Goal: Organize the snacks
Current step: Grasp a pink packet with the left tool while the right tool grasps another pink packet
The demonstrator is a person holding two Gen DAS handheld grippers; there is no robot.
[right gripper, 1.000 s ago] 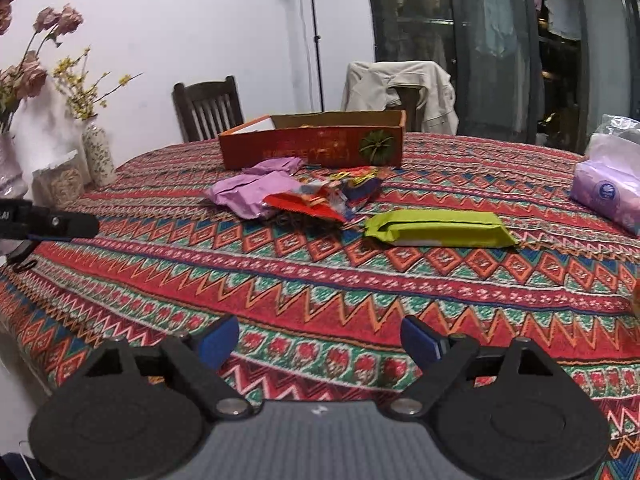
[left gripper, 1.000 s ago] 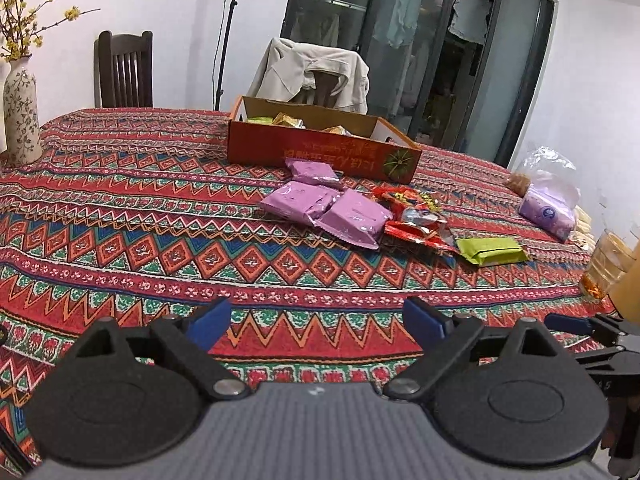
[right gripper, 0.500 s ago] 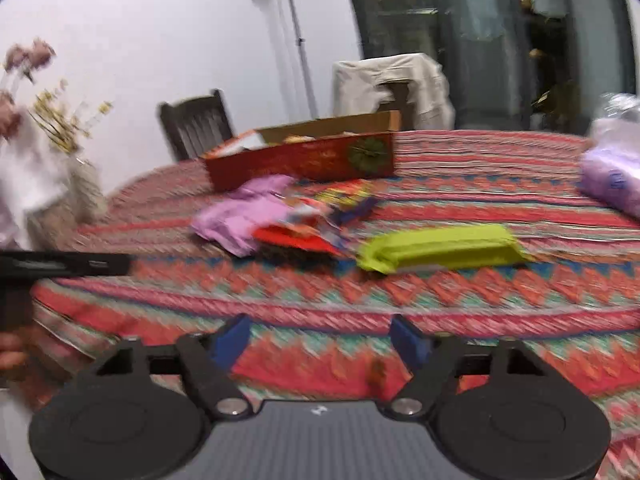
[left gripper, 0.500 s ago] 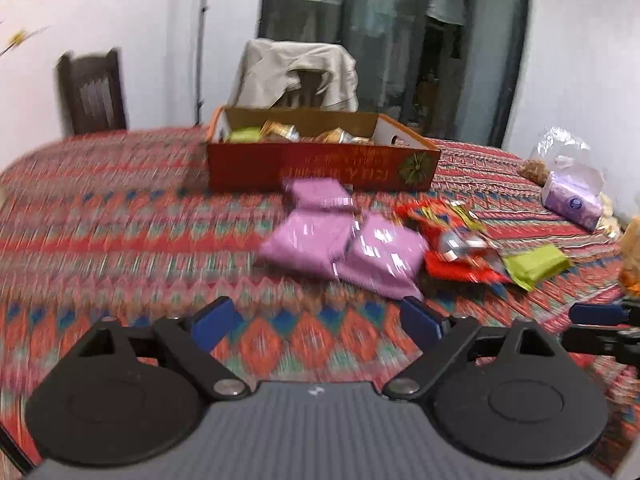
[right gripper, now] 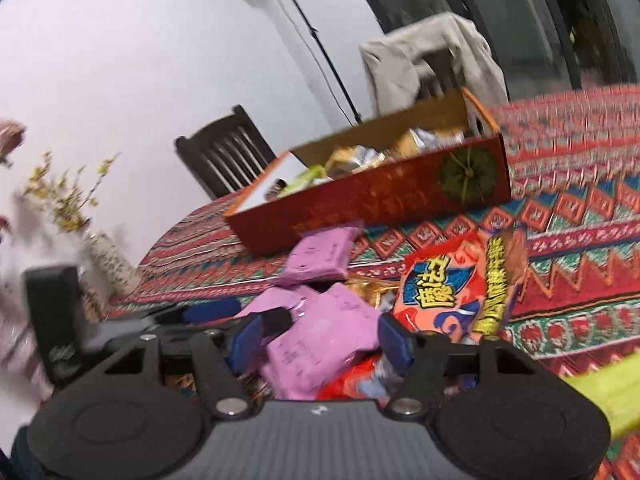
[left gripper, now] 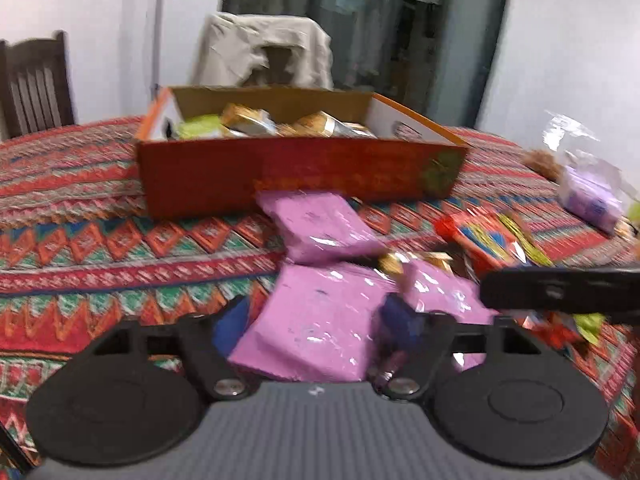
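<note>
Three purple snack packs lie on the patterned tablecloth in front of an open red cardboard box point(left gripper: 300, 172) that holds several snacks. My left gripper point(left gripper: 316, 322) is open, its fingers either side of the near purple pack point(left gripper: 312, 320). My right gripper point(right gripper: 322, 338) is open, straddling another purple pack point(right gripper: 320, 340). A red and orange snack bag point(right gripper: 452, 280) lies right of the purple packs. The red box point(right gripper: 380, 196) also shows in the right wrist view, with a further purple pack point(right gripper: 320, 256) in front of it.
A green pack point(right gripper: 608, 388) lies at the right edge. A clear bag with a purple packet point(left gripper: 588, 192) sits far right. A vase with yellow flowers point(right gripper: 104, 256) stands at the left. Chairs stand behind the table, one draped with a jacket point(left gripper: 264, 48).
Both grippers have moved forward and down from the table's near edge to the purple packs. Both stayed open. The right gripper tilted as it came in beside the left one.
</note>
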